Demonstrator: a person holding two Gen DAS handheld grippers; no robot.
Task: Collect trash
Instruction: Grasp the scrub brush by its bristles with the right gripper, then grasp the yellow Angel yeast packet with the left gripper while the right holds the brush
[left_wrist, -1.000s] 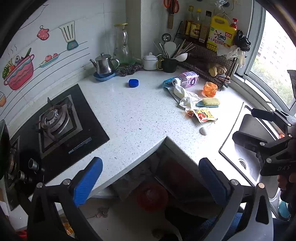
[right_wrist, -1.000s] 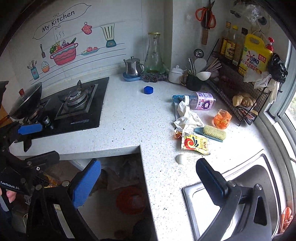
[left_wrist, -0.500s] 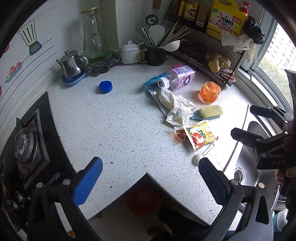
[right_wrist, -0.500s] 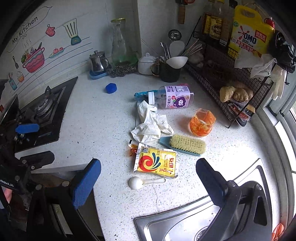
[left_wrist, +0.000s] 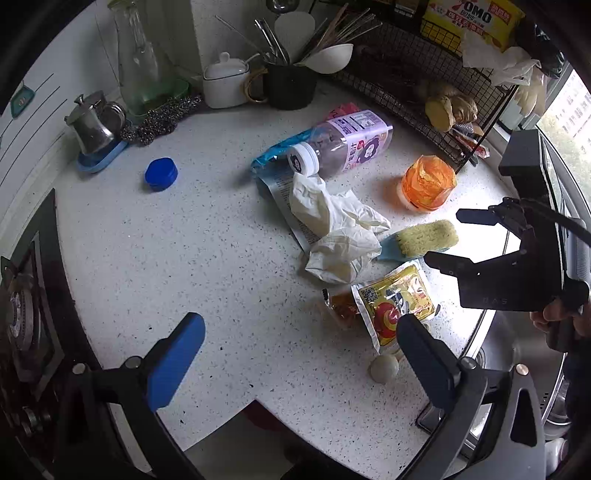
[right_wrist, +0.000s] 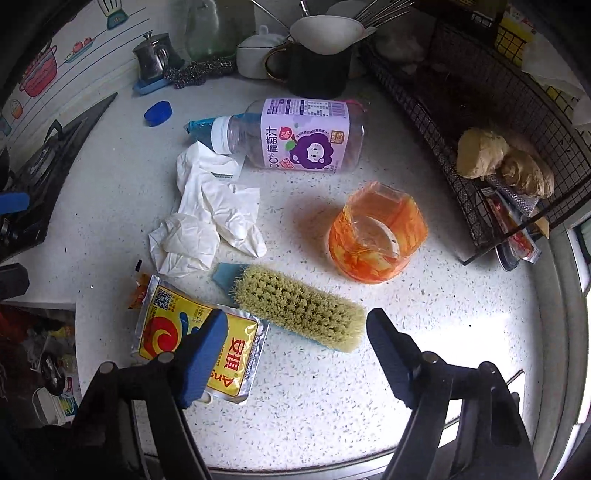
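White speckled worktop (right_wrist: 461, 314) in a kitchen corner, and the trash is all bunched up in the middle of it. Right claw (right_wrist: 295, 332) hangs just above it, fingers spread wide and holding nothing, with the yellow sauce packet (right_wrist: 173, 332) under its left finger and the scrub brush (right_wrist: 299, 306) lying between the two. Left claw (left_wrist: 295, 343) is spread too, empty, hovering over bare worktop with a small white spoon (left_wrist: 384, 368) near its right finger.

A bit further out there's a crumpled white glove (right_wrist: 207, 218) touching the packet's top edge, and a squashed orange plastic cup (right_wrist: 376, 232) tipped on its side off to the right, apart from the rest. Behind the glove a clear grape juice bottle (right_wrist: 295, 134) lies on its side, white cap on, resting on a blue wrapper (left_wrist: 273, 162).

Further back a blue bottle cap (left_wrist: 161, 173) sits on its own, well apart from the pile. Against the wall: a steel teapot (left_wrist: 92, 125), a white lidded pot (left_wrist: 225, 83) and a dark utensil mug (left_wrist: 290, 86), with a black wire rack (right_wrist: 480, 122) on the right holding ginger.
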